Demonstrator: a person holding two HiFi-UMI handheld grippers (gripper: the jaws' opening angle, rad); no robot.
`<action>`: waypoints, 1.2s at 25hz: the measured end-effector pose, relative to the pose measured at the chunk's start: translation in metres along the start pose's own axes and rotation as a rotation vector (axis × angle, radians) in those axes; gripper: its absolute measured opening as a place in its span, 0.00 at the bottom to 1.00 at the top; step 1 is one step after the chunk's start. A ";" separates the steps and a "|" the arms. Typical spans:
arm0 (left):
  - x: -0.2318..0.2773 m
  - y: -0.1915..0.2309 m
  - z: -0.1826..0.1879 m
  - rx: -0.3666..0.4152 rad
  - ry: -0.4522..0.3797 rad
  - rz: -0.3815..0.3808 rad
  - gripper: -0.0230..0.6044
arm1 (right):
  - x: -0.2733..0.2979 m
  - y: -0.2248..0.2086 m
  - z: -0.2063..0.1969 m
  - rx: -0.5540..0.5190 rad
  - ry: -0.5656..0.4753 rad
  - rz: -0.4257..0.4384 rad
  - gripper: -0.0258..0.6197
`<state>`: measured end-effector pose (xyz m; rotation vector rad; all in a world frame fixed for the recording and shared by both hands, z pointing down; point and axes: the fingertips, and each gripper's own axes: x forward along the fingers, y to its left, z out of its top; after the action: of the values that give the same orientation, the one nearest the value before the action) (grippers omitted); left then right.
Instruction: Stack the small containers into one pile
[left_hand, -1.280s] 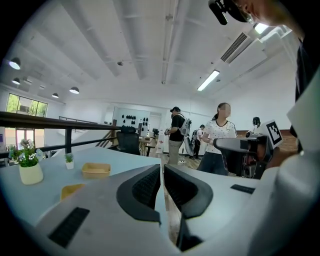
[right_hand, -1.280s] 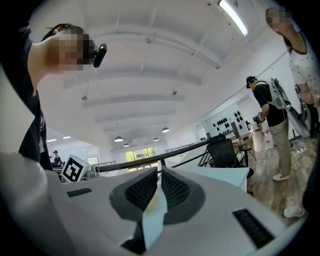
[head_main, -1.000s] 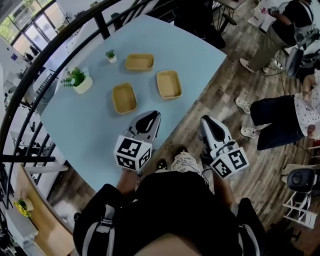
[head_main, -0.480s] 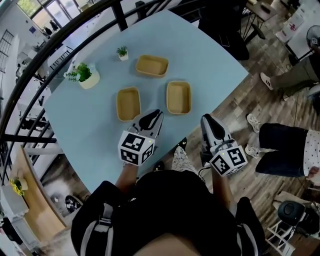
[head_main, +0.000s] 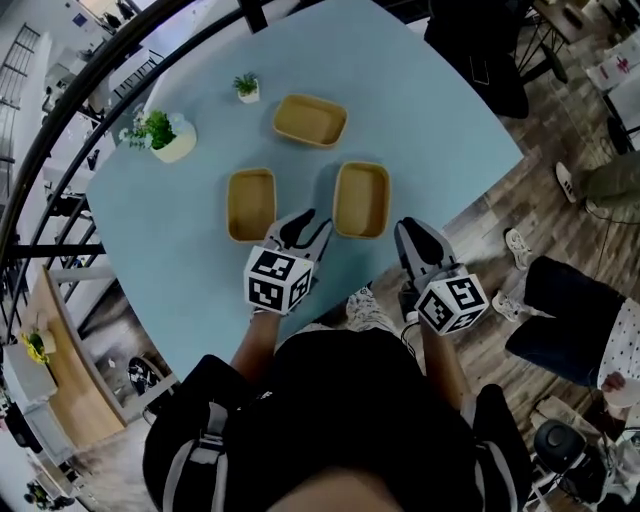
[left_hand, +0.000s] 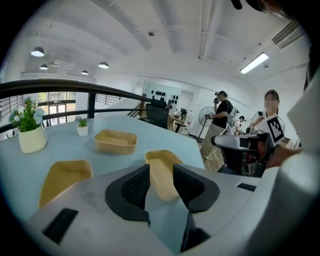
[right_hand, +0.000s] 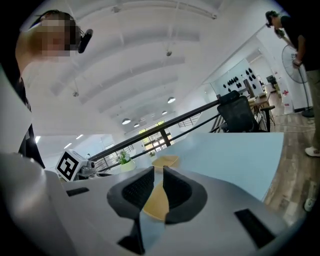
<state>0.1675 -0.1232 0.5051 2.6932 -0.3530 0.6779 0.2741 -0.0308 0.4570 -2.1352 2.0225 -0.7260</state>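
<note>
Three shallow tan containers lie apart on the light blue table (head_main: 190, 270): a far one (head_main: 310, 120), a left one (head_main: 250, 204) and a right one (head_main: 361, 199). My left gripper (head_main: 300, 224) hovers over the table's near edge, between the left and right containers, jaws open and empty. In the left gripper view the right container (left_hand: 162, 182) shows through the gap of the left gripper (left_hand: 161, 167). My right gripper (head_main: 411, 230) sits just right of the right container, off the table edge, jaws narrowly open, and the right gripper view shows that container (right_hand: 156, 201) through the gap.
Two small potted plants (head_main: 160, 135) (head_main: 246, 87) stand at the table's far left. A black railing (head_main: 60, 130) curves behind the table. Wooden floor (head_main: 520, 200) lies to the right, where people's legs and shoes show.
Both grippers have moved forward toward the containers, the left now over the table edge. The containers have not moved.
</note>
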 end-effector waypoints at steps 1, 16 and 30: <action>0.005 0.002 -0.005 -0.008 0.020 0.007 0.24 | 0.004 -0.004 -0.006 0.013 0.019 0.001 0.14; 0.074 0.010 -0.053 -0.118 0.183 0.021 0.29 | 0.051 -0.054 -0.076 0.134 0.245 0.010 0.28; 0.086 0.001 -0.052 -0.148 0.193 0.043 0.29 | 0.062 -0.047 -0.097 0.163 0.355 0.116 0.27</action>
<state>0.2193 -0.1174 0.5915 2.4625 -0.3950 0.8799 0.2764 -0.0626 0.5771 -1.8882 2.1377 -1.2784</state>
